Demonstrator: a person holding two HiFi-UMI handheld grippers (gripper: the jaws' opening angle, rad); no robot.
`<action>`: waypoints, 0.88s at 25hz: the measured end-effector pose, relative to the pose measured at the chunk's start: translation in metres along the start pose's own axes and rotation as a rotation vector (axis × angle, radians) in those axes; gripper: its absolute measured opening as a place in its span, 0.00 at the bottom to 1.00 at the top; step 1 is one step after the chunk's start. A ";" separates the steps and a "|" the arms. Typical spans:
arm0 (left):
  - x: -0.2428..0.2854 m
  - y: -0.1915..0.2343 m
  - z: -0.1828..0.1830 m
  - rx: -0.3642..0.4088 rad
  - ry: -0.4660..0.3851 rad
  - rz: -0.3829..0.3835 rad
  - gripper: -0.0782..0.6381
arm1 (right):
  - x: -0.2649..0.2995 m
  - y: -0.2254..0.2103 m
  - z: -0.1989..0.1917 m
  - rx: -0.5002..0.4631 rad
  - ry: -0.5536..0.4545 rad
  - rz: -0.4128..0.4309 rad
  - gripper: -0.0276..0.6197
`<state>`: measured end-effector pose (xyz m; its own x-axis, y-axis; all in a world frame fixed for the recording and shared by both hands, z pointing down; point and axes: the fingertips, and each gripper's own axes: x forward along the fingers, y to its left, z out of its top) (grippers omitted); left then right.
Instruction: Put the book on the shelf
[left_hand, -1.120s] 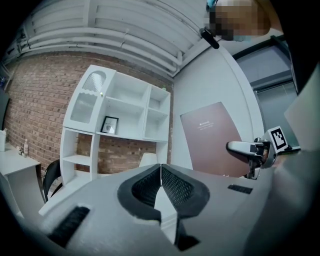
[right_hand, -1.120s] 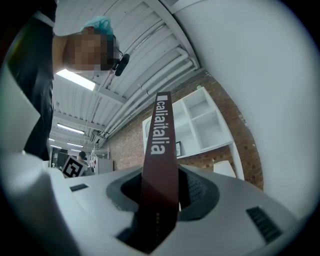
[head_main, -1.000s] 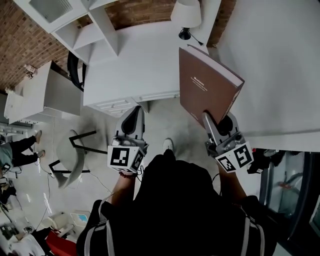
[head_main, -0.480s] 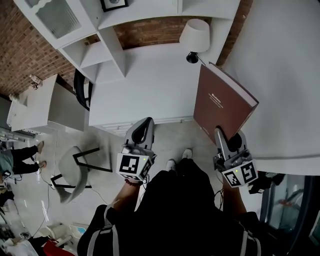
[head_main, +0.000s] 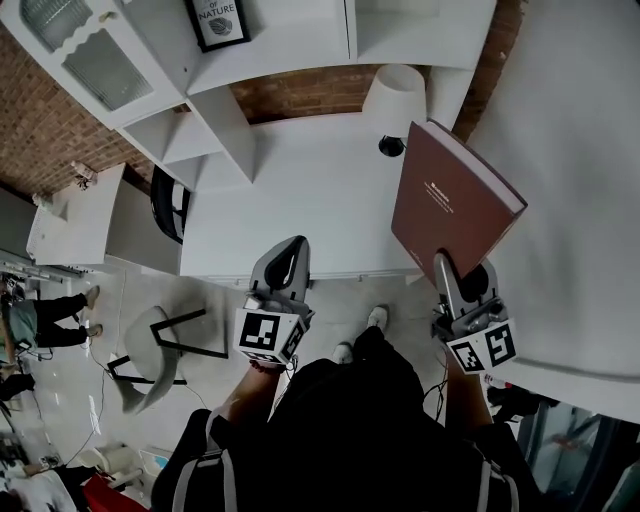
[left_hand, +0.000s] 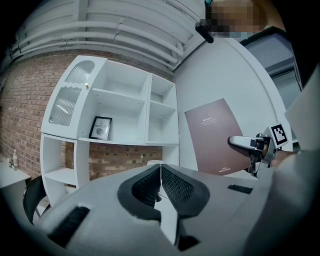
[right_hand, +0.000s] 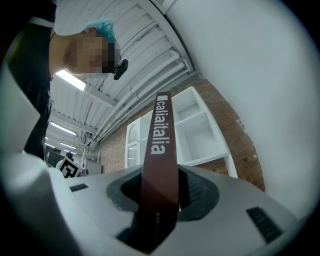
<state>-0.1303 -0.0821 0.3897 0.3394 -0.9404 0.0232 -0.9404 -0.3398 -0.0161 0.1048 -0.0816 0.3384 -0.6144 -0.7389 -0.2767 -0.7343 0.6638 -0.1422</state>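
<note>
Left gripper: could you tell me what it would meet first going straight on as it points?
Probably the lamp before the brick wall, showing just over the left gripper's shut tips; depth is unclear, so it may miss it and reach the wall.

You work in bright, even light; the white counter looks washed out. Both gripper views bend hard, black at the corners; the book blurs at its near end.
</note>
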 end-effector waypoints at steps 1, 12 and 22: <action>0.011 0.000 0.003 0.004 -0.004 0.006 0.14 | 0.006 -0.010 0.002 -0.001 -0.006 0.006 0.27; 0.107 0.003 0.037 0.021 -0.064 0.020 0.14 | 0.077 -0.095 0.027 -0.017 -0.053 0.039 0.27; 0.154 0.034 0.067 0.039 -0.093 0.039 0.13 | 0.146 -0.119 0.074 -0.117 -0.105 0.044 0.27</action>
<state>-0.1085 -0.2392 0.3260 0.3047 -0.9498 -0.0715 -0.9520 -0.3013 -0.0538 0.1239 -0.2593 0.2442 -0.6175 -0.6894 -0.3787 -0.7400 0.6723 -0.0174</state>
